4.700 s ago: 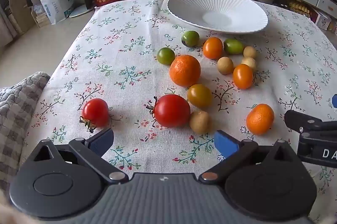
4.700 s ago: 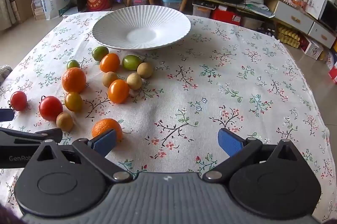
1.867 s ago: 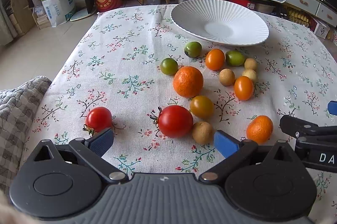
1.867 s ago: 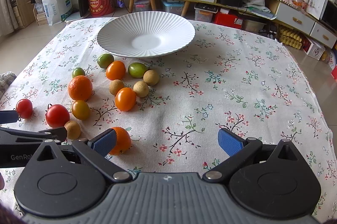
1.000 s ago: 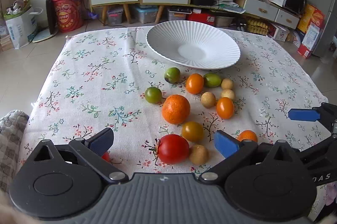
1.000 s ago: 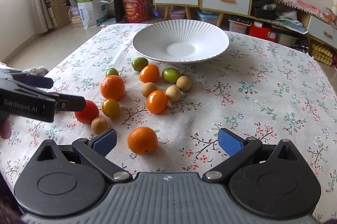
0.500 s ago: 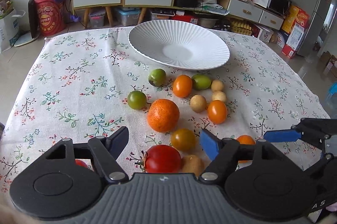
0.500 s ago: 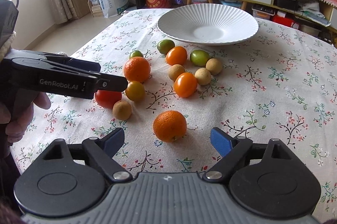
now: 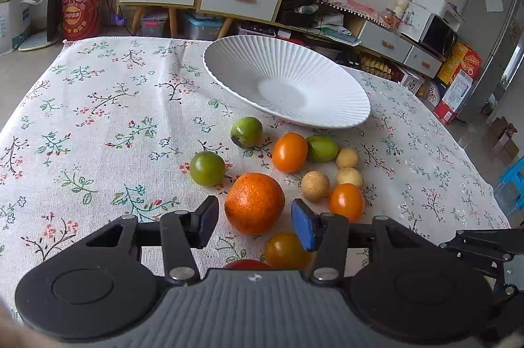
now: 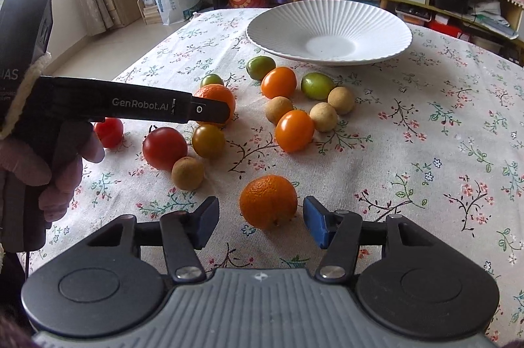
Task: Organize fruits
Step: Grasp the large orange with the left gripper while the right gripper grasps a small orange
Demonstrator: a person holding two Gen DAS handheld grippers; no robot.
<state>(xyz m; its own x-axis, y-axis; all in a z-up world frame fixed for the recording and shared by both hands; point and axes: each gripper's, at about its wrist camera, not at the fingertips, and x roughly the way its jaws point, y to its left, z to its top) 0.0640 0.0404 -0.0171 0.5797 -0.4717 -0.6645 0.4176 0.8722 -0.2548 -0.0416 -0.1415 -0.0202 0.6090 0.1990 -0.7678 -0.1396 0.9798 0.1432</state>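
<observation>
L gripper [image 9: 254,222] jaws closing w/ big orange [image 9: 254,207] between pads, not yet pressed. R gripper [image 10: 261,222] jaws closing round small orange [image 10: 268,201], gaps both sides. Other fruits lie loose on floral cloth [image 10: 425,131]; white plate [image 10: 328,33] beyond, bare.

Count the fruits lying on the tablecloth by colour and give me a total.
Red: 2
Orange: 4
Green: 3
Brownish-yellow tomato: 1
Tan: 4
Total: 14
The white plate holds none.
</observation>
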